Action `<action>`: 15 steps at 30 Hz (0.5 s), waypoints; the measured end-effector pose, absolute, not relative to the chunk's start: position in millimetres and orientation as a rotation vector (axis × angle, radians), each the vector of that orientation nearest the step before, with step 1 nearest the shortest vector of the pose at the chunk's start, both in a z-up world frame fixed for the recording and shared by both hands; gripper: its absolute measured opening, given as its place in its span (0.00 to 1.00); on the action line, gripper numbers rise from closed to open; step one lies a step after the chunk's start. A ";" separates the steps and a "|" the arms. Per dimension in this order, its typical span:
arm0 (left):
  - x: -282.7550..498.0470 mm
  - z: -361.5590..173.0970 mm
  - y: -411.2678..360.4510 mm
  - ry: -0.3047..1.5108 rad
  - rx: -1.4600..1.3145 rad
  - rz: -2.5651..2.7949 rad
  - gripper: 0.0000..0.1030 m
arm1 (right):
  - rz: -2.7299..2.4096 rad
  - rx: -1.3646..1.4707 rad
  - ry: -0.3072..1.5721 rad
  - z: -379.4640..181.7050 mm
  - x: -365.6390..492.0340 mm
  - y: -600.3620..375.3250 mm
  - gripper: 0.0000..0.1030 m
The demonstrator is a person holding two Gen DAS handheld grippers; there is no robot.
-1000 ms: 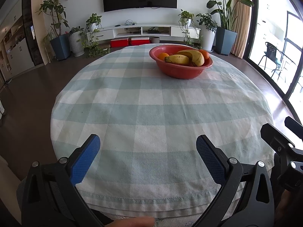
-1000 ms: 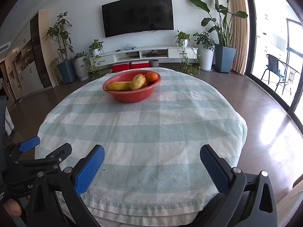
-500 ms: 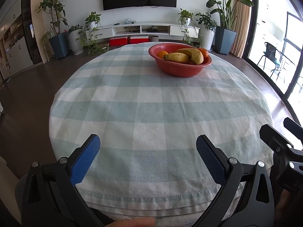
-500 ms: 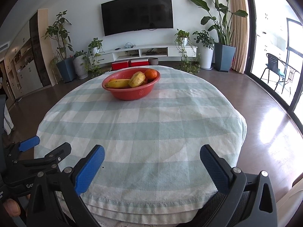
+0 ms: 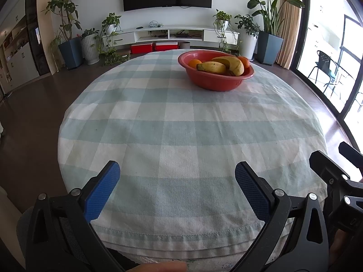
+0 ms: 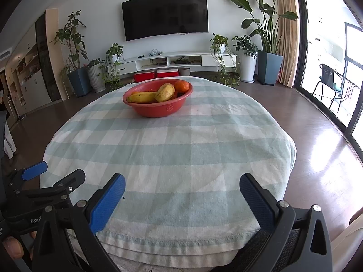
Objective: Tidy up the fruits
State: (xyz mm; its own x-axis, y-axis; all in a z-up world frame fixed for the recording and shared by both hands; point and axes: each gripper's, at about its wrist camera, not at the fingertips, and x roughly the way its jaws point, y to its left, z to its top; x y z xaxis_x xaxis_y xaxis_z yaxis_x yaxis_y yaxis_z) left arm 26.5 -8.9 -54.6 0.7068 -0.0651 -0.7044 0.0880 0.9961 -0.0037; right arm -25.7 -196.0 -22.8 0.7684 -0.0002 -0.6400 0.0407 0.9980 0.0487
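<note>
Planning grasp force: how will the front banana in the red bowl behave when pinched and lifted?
The banana looks ripe yellow with brown marks, so probably soft and easily bruised. Its curve, leaning on a second banana, may make it swivel. Lifting it could let the orange beside it roll within the bowl.

Wall television (image 6: pixel 165 13) above white console (image 6: pixel 172 61), potted plants (image 6: pixel 268 45), dark floor (image 6: pixel 317 122)

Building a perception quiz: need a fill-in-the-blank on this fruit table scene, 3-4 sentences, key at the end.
1. The bananas and oranges sit in a ____ bowl.
2. Both the left gripper and the right gripper have jaws that are ____.
3. The tablecloth has a ____ pattern.
4. Between each gripper's fingers there is ____.

Missing words: red; open; checked; nothing
</note>
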 end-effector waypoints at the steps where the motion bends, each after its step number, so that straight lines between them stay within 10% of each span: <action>1: 26.1 -55.4 -8.8 0.781 0.031 -0.085 1.00 | -0.022 0.061 0.694 -22.8 -25.7 -196.0 1.00; 15: 25.0 -56.9 -8.8 0.781 0.032 -0.086 1.00 | -0.022 0.059 0.695 -21.5 -26.2 -195.7 1.00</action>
